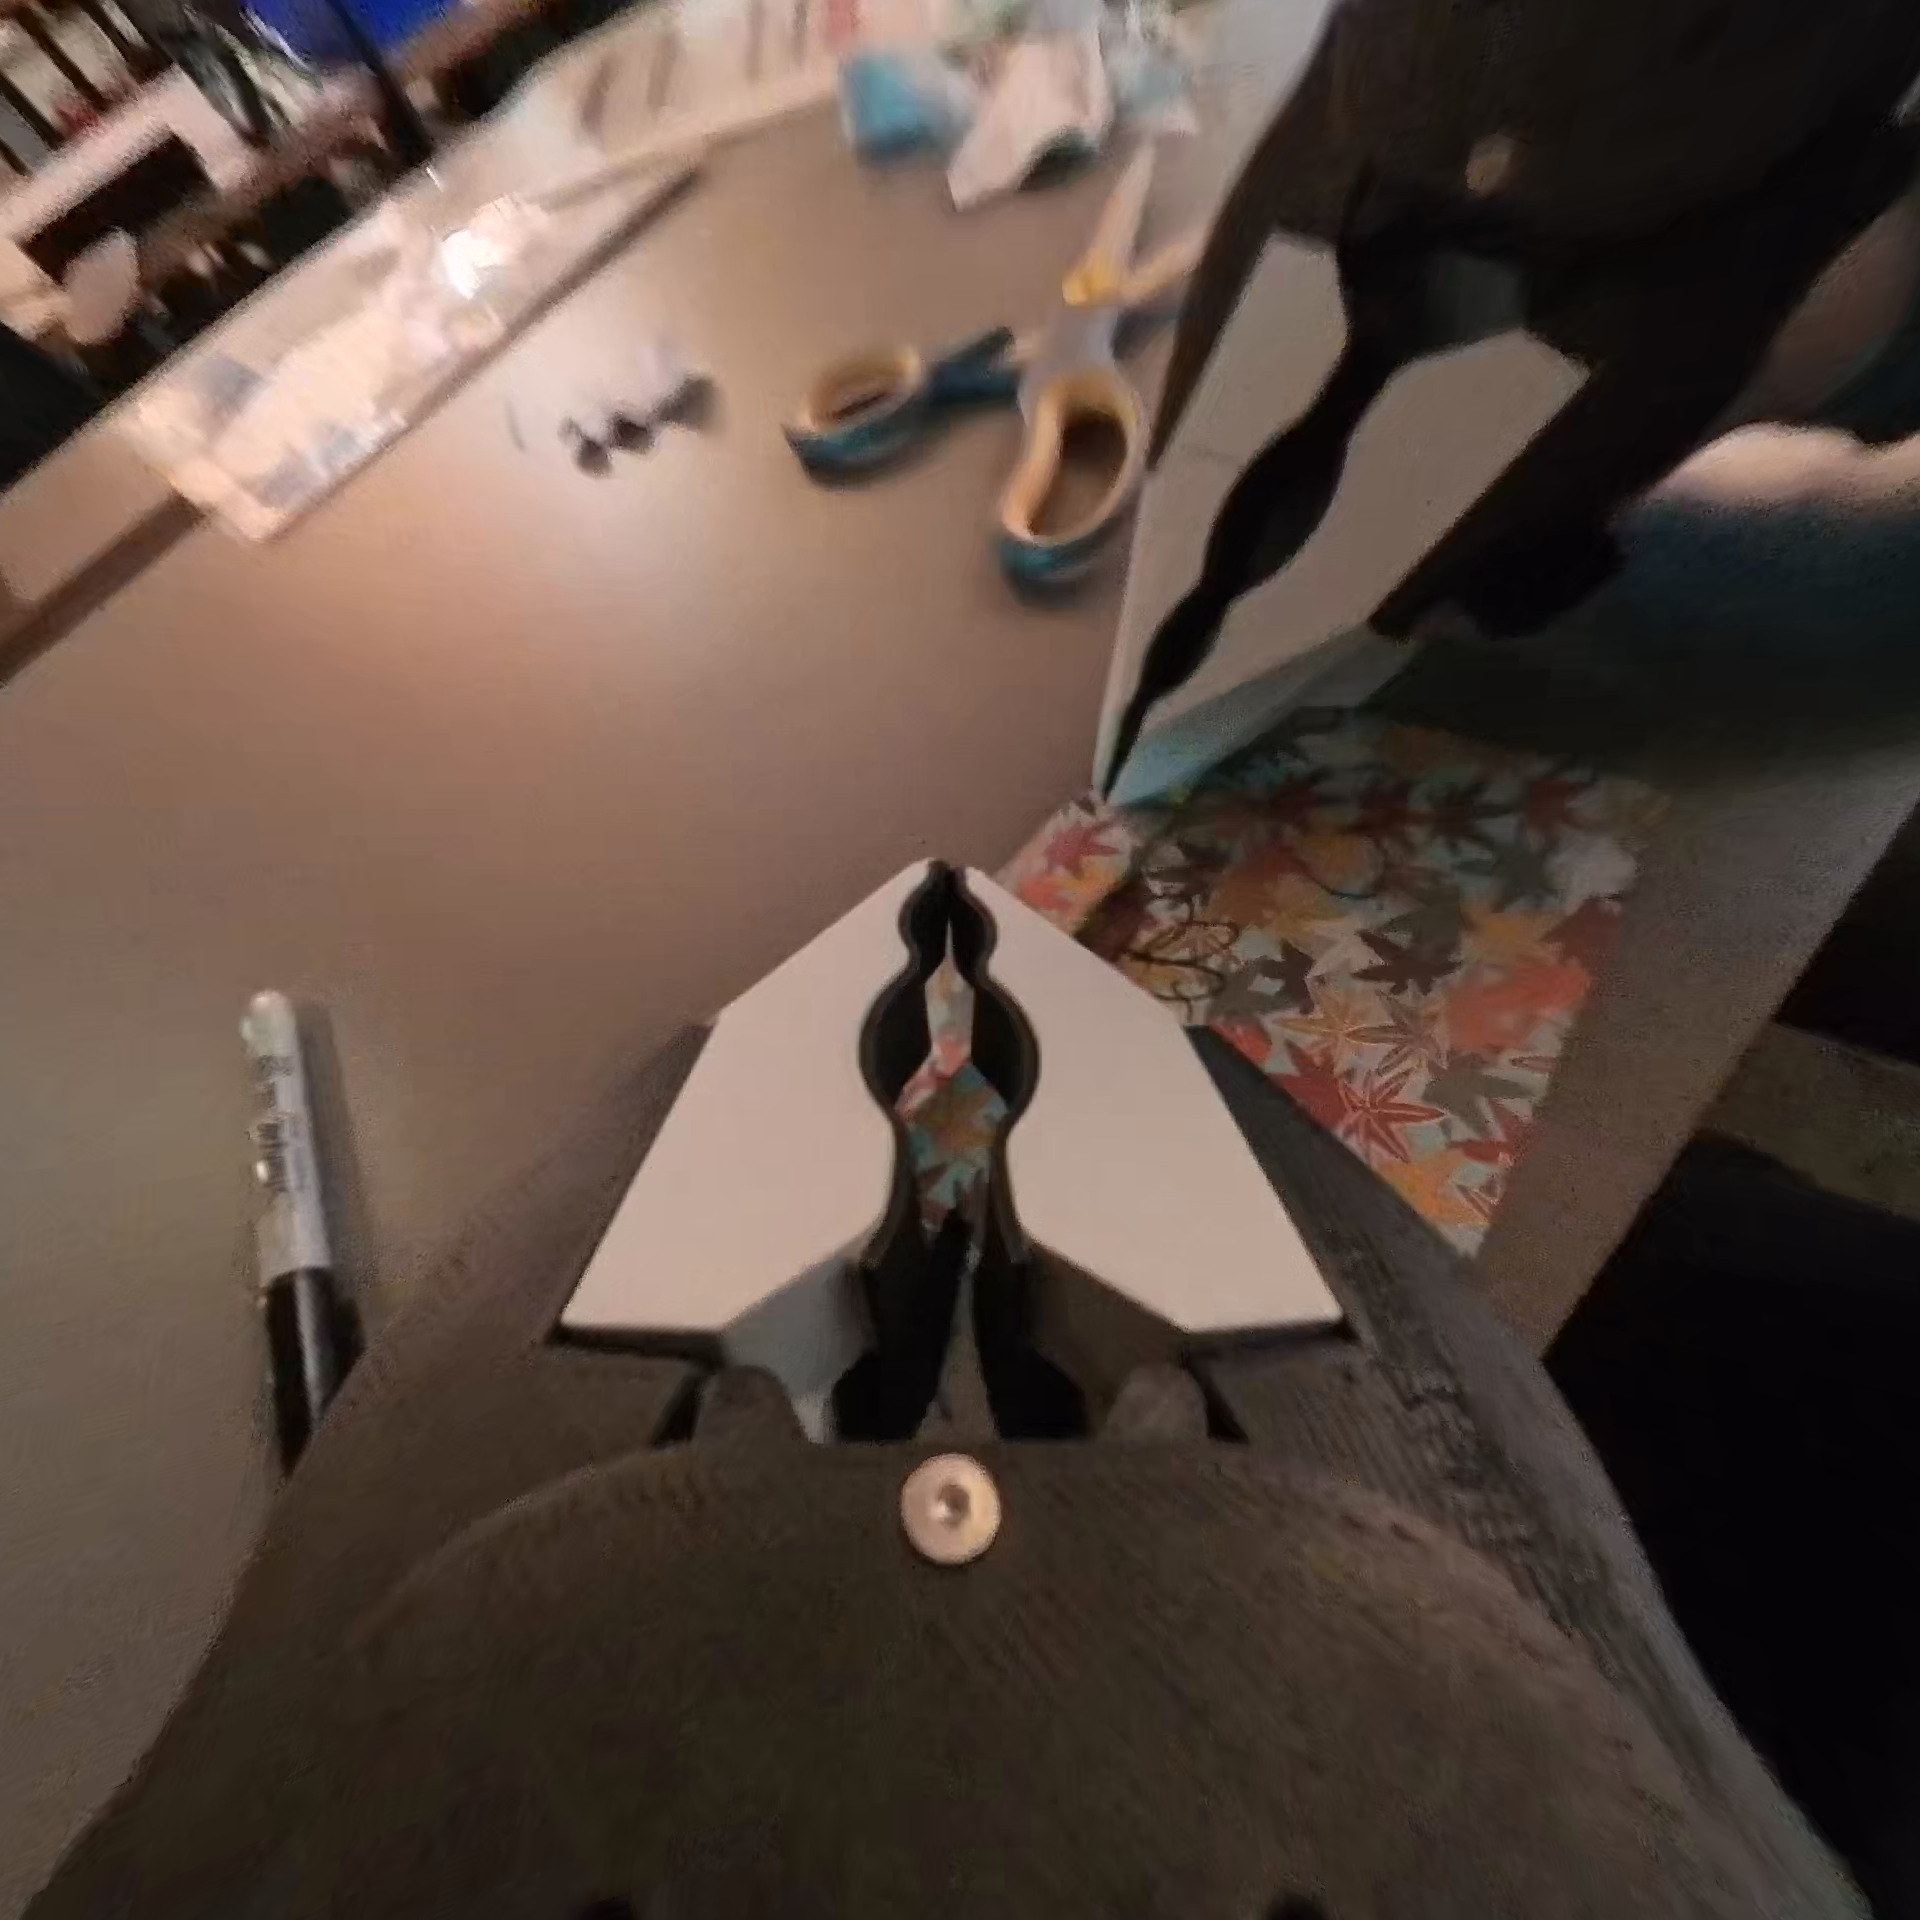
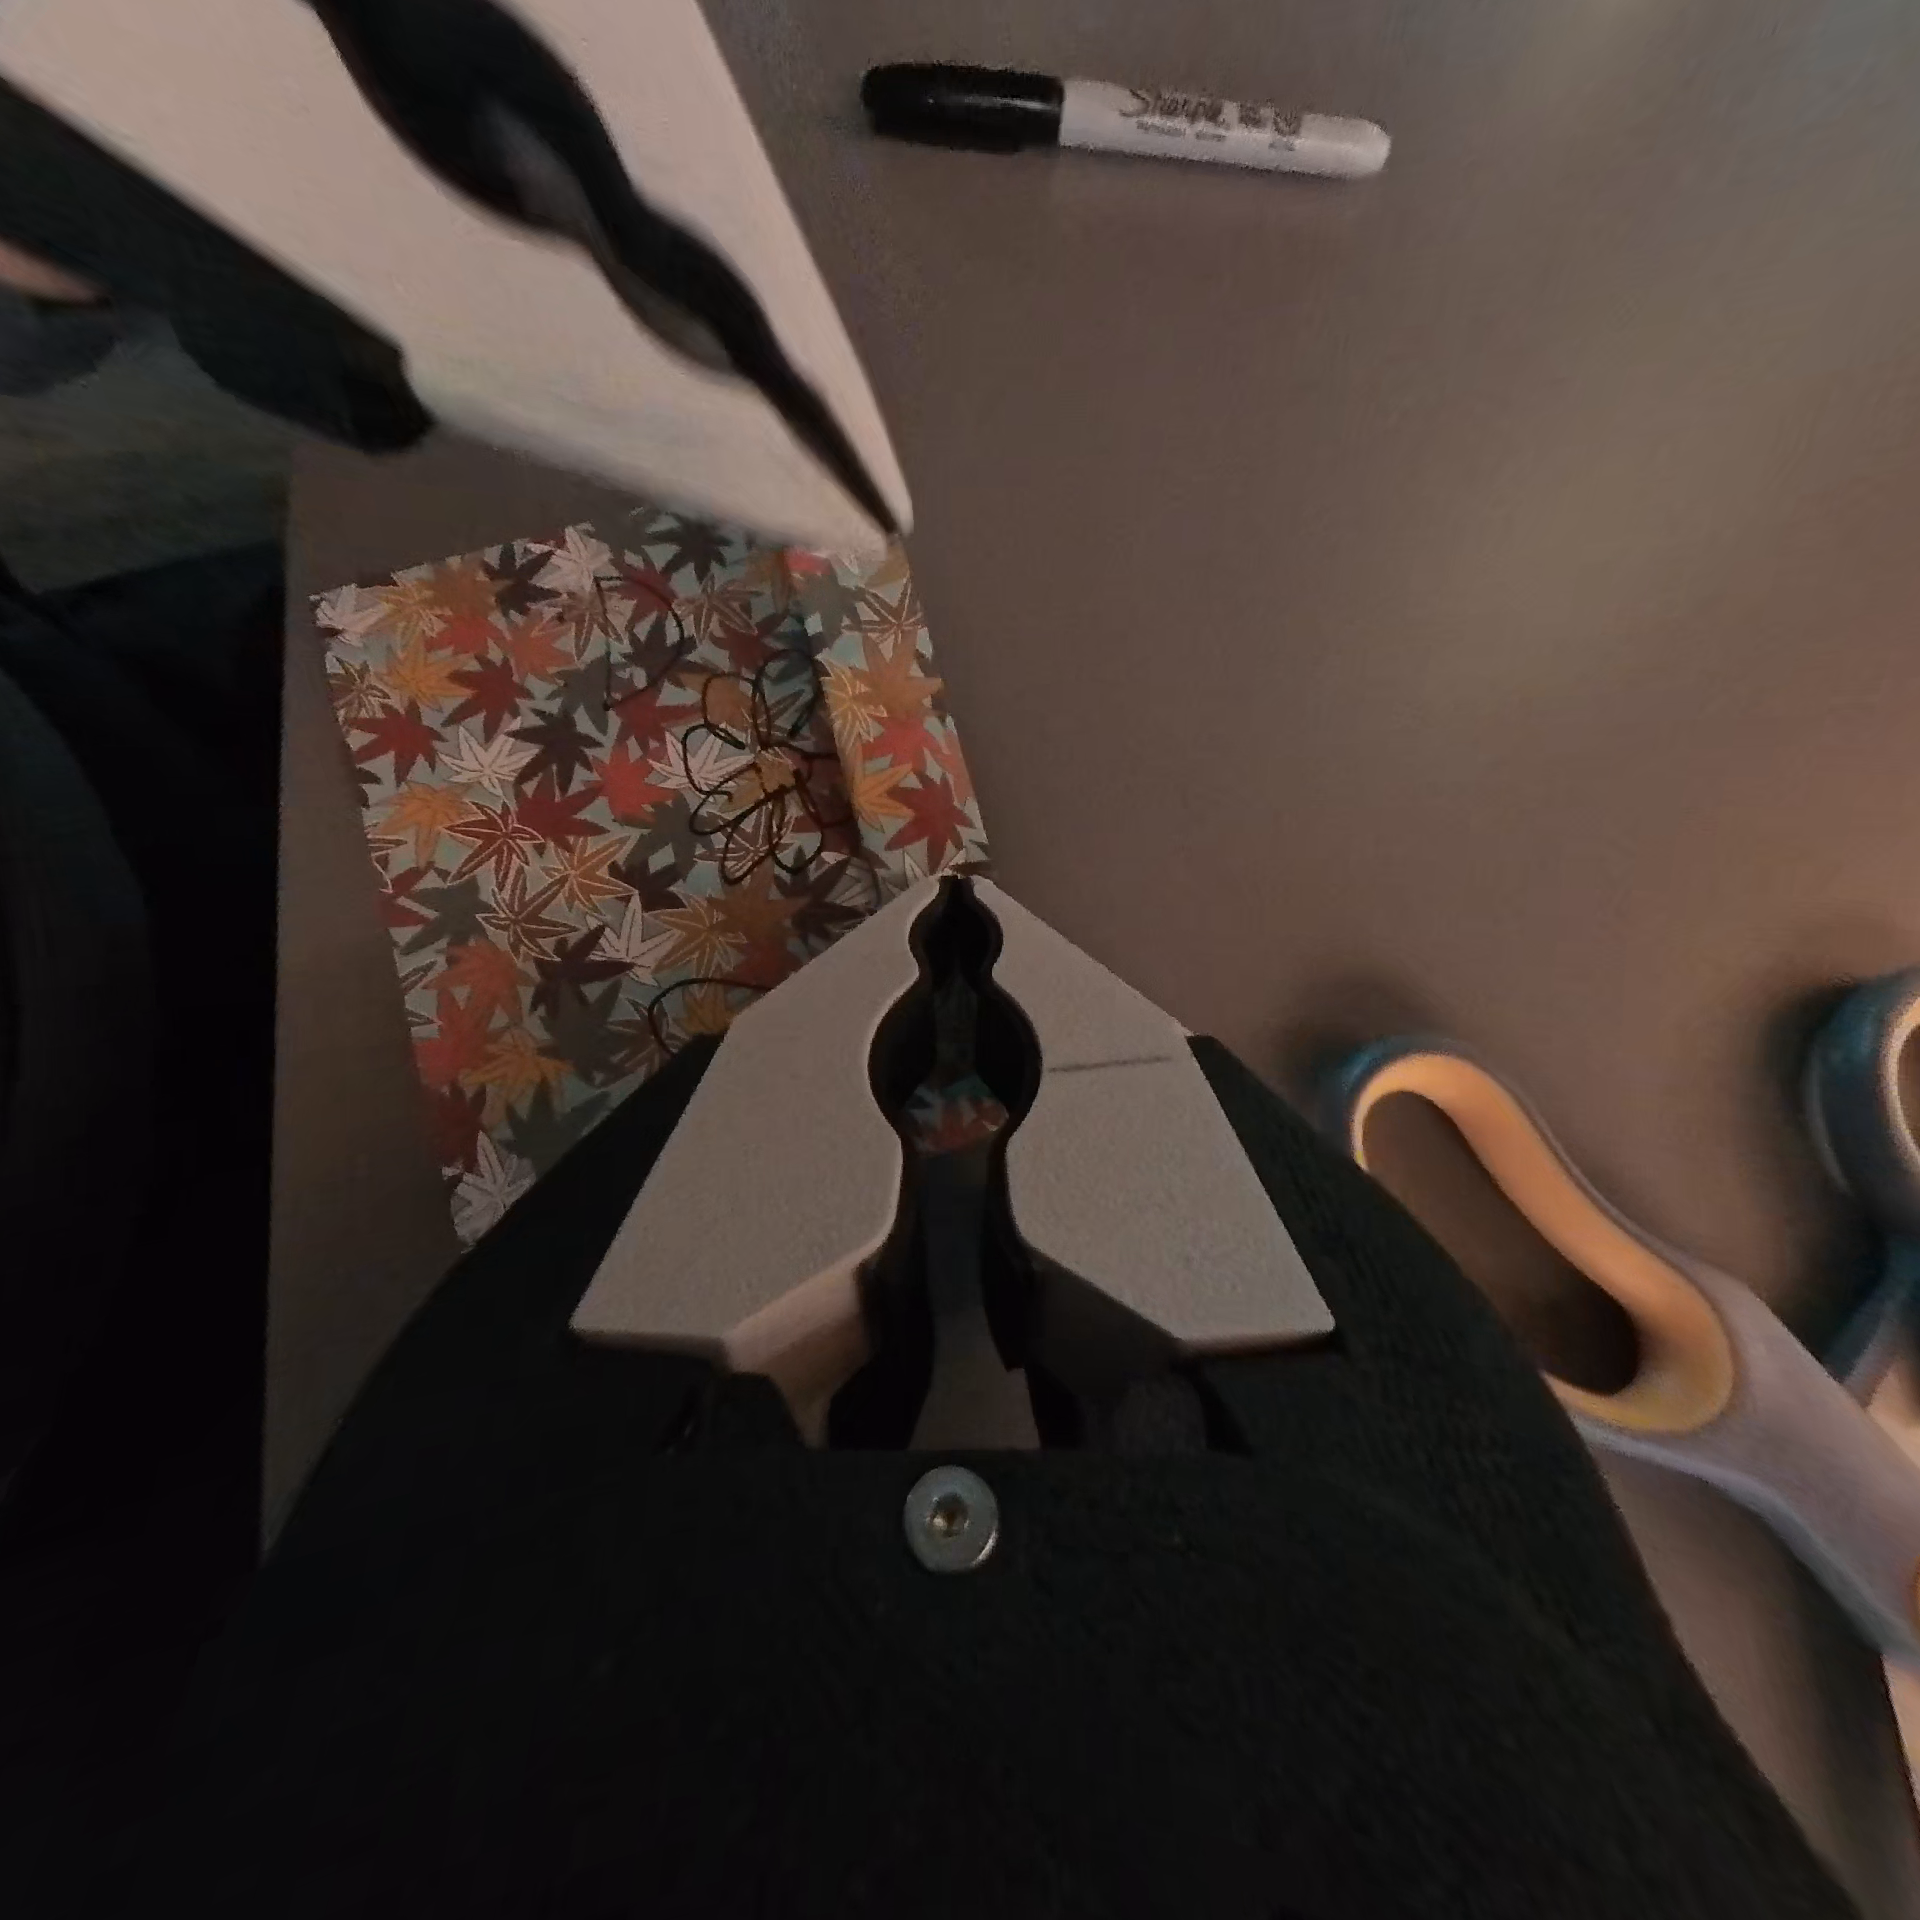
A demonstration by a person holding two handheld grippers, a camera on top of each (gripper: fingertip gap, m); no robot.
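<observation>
Grippers, two, hand-held. Left gripper (image 1: pixel 948 871): jaws closed, a fold of leaf-patterned paper (image 1: pixel 1382 997) pinched between the fingers. Right gripper (image 2: pixel 961 883): jaws closed at the paper's (image 2: pixel 582 831) corner, a patterned sliver showing between the fingers. Paper: flat at the near table (image 1: pixel 520 727) edge, one side strip folded up, pen doodles on it. Marker (image 1: pixel 286 1132): left, untouched. Scissors (image 1: pixel 1081 457) and tape roll (image 1: pixel 862 410): farther off, idle.

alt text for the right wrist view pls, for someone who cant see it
The right gripper, jaws shut, pinches a corner of a leaf-patterned paper sheet with pen doodles lying on a grey table. The left gripper tips at the sheet's far corner; a black marker and scissors lie nearby.
</observation>
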